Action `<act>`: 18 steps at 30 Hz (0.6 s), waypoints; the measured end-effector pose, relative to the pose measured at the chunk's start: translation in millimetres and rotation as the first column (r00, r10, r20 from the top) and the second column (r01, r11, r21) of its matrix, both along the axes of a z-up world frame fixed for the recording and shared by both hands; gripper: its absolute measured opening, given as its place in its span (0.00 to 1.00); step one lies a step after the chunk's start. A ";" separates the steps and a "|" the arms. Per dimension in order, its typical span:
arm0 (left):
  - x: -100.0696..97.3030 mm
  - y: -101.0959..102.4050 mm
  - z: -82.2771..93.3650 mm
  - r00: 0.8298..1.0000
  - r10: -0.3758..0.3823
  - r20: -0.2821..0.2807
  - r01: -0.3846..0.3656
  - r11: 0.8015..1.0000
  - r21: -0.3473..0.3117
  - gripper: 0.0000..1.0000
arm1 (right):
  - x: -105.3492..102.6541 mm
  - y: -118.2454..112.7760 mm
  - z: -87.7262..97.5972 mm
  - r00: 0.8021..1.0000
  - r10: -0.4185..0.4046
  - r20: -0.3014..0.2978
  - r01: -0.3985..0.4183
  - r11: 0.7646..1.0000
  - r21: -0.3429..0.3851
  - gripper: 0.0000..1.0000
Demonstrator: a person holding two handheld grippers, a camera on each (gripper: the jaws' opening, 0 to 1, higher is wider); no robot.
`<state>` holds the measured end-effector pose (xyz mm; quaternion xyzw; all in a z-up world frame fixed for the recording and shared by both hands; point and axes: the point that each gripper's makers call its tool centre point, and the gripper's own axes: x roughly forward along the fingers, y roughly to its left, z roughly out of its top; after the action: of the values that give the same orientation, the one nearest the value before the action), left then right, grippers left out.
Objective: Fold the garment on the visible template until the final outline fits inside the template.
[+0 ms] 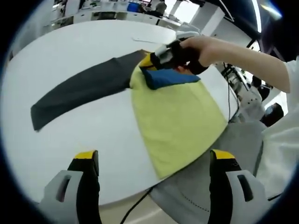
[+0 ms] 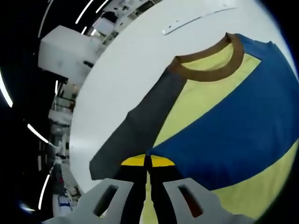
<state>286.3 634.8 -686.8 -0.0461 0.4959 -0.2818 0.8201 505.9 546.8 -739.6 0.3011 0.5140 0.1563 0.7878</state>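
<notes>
A yellow shirt [image 1: 180,119] lies flat on the round white table [image 1: 65,51], and its dark grey sleeve [image 1: 79,91] stretches out to the left. The blue sleeve [image 1: 166,78] is folded over the chest. In the right gripper view the blue sleeve [image 2: 233,116] runs across the yellow body below the brown collar [image 2: 210,70], with the grey sleeve [image 2: 135,130] beside it. My right gripper [image 2: 147,161] is shut on the tip of the blue sleeve; a hand holds the right gripper [image 1: 169,55] near the collar. My left gripper [image 1: 154,155] hangs open above the shirt's hem, touching nothing.
The table edge [image 1: 117,196] runs close under my left jaws, with a black cable [image 1: 135,207] and grey floor [image 1: 233,140] beyond it. A thin marked line [image 2: 194,21] crosses the table past the collar. A person's white sleeve [image 1: 285,130] is at the right.
</notes>
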 end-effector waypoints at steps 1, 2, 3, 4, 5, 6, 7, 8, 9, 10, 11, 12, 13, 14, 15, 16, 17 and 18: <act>0.0 0.4 -0.7 1.000 0.001 -0.001 -0.001 1.000 0.001 0.96 | 0.1 0.5 -0.5 1.000 0.003 0.000 -0.003 1.000 0.000 0.02; -0.1 0.9 -1.3 1.000 0.002 -0.002 -0.002 1.000 0.000 0.96 | 0.6 1.3 -1.4 1.000 0.008 0.003 -0.008 1.000 -0.002 0.02; 0.0 1.0 -1.5 1.000 0.003 -0.003 -0.003 1.000 0.000 0.96 | 0.7 1.6 -1.7 1.000 0.010 0.005 -0.010 1.000 -0.003 0.02; 0.0 1.8 -2.3 1.000 0.005 -0.005 -0.005 1.000 0.001 0.96 | -0.9 2.4 -2.1 1.000 0.016 0.006 -0.016 1.000 -0.004 0.02; 0.0 2.2 -2.6 1.000 0.005 -0.005 -0.005 1.000 0.002 0.96 | -1.5 2.5 -2.2 1.000 0.016 0.006 -0.016 1.000 -0.004 0.02; 0.0 2.7 -3.2 1.000 0.006 -0.007 -0.006 1.000 0.003 0.96 | -2.4 2.9 -2.4 1.000 0.017 0.006 -0.017 1.000 -0.004 0.02; 0.2 3.3 -3.9 1.000 0.006 -0.008 -0.006 1.000 0.002 0.96 | -3.1 3.6 -3.0 1.000 0.021 0.007 -0.021 1.000 -0.006 0.02; 0.1 3.4 -4.1 1.000 0.007 -0.009 -0.007 1.000 0.002 0.96 | -3.5 4.1 -3.7 1.000 0.026 0.009 -0.026 1.000 -0.008 0.02; 0.0 3.4 -4.1 1.000 0.007 -0.010 -0.007 1.000 0.002 0.96 | -3.3 4.8 -5.1 0.999 0.032 0.010 -0.032 0.999 -0.011 0.02; 0.0 3.5 -4.6 1.000 0.007 -0.011 -0.007 1.000 0.002 0.96 | -2.9 5.2 -6.2 0.999 0.034 0.010 -0.034 0.999 -0.012 0.02; 0.0 3.6 -5.0 1.000 0.007 -0.012 -0.007 1.000 0.002 0.96 | -2.7 5.6 -7.5 0.999 0.036 0.009 -0.036 0.999 -0.013 0.02; 0.1 3.7 -5.3 1.000 0.007 -0.012 -0.007 1.000 0.002 0.96 | -2.7 5.7 -7.9 0.999 0.036 0.009 -0.036 0.999 -0.013 0.02; 0.2 3.8 -5.8 1.000 0.008 -0.014 -0.008 1.000 0.001 0.96 | -2.7 6.2 -9.3 0.999 0.039 0.008 -0.039 0.999 -0.014 0.02; 0.2 3.8 -6.0 1.000 0.008 -0.014 -0.008 1.000 0.001 0.96 | -2.4 6.4 -10.1 0.999 0.040 0.008 -0.040 0.999 -0.016 0.02; 0.3 3.9 -6.2 1.000 0.008 -0.015 -0.008 1.000 0.000 0.96 | -2.3 6.6 -10.9 0.999 0.041 0.007 -0.041 0.999 -0.016 0.02; 0.5 4.0 -6.5 1.000 0.009 -0.015 -0.009 1.000 -0.001 0.96 | -2.2 7.3 -12.5 0.999 0.041 0.004 -0.041 0.999 -0.016 0.02; 0.6 4.2 -6.8 1.000 0.010 -0.016 -0.010 1.000 -0.002 0.96 | -2.9 7.5 -13.2 0.999 0.041 0.003 -0.041 0.999 -0.017 0.02; 0.6 4.4 -7.1 1.000 0.011 -0.017 -0.011 1.000 -0.003 0.96 | -3.5 7.7 -13.8 0.999 0.041 0.002 -0.041 0.999 -0.018 0.02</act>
<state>286.9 639.2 -693.9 -0.0524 0.5021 -0.2778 0.8173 502.4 554.5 -753.4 0.2831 0.5204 0.1683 0.7878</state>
